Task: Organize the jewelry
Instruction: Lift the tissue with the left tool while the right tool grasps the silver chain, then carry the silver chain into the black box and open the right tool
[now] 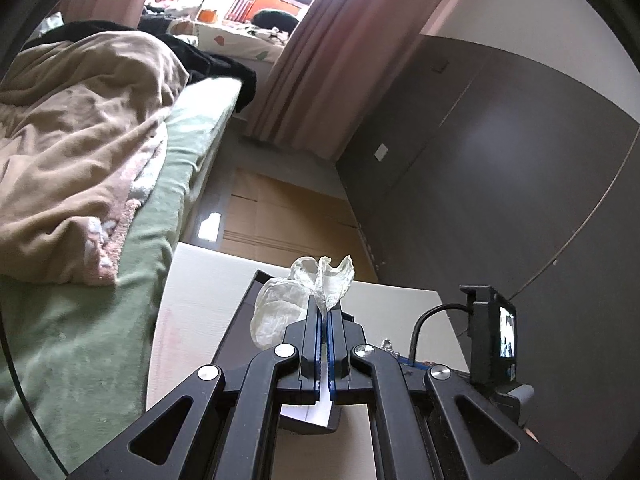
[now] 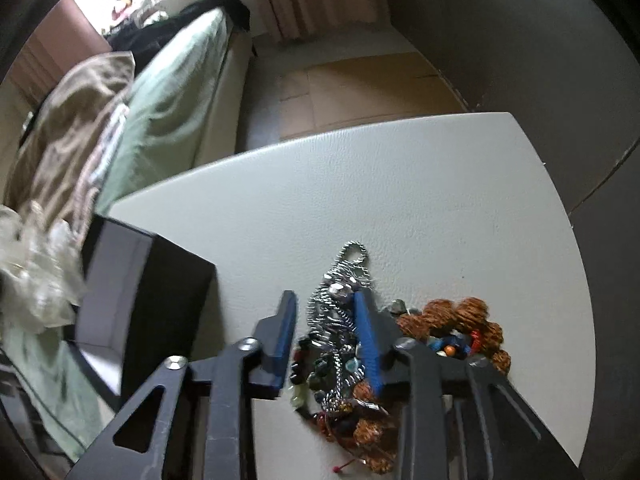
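My left gripper (image 1: pixel 325 312) is shut on a crumpled clear plastic bag (image 1: pixel 304 300) and holds it above an open black box (image 1: pixel 240 312). The bag also shows blurred at the left edge of the right wrist view (image 2: pixel 36 280). My right gripper (image 2: pixel 325 300) is open, its fingers low over a tangled pile of jewelry (image 2: pixel 340 344) on the white table (image 2: pixel 400 184): a silver chain (image 2: pixel 344 280), brown bead bracelets (image 2: pixel 460 316) and dark stone beads. The black box (image 2: pixel 160 300) stands left of the pile, open, with a pale lining.
A bed with a green sheet (image 1: pixel 80 340) and a beige blanket (image 1: pixel 72 140) lies left of the table. Flattened cardboard (image 1: pixel 280 208) lies on the floor beyond. A dark wall (image 1: pixel 500 160) runs on the right, pink curtains (image 1: pixel 320 60) behind.
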A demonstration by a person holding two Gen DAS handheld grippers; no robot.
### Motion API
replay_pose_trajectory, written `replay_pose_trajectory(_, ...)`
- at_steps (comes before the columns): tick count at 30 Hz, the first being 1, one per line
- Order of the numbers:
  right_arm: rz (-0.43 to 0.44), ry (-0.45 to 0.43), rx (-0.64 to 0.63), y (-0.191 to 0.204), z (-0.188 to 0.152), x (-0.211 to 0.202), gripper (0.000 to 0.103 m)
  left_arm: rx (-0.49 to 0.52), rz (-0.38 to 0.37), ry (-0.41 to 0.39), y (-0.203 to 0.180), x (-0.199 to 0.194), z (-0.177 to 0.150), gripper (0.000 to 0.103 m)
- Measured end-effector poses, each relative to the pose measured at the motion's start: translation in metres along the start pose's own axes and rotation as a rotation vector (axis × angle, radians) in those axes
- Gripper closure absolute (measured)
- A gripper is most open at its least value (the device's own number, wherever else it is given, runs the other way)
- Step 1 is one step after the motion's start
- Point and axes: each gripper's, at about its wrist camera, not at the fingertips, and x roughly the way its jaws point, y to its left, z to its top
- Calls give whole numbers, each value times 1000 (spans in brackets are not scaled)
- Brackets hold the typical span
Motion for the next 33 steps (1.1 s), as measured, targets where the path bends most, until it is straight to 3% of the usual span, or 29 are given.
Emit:
replay_pose_trajectory(3,-24,-9,4,-2,1,-1,86,-2,5,-3,1,-4,0,102)
replay_pose_trajectory(12,187,-79,104,-28,1,-33,87,-6,9,-12,4,-13,-1,102)
replay_pose_trajectory(17,239,-160,99,-25,-2,-66,87,-12,6,-21,8,-18,1,102)
replay_pose_trajectory(33,307,-422,-33,36,17,-207,87,-75,-30,-79,29,-42,14,102)
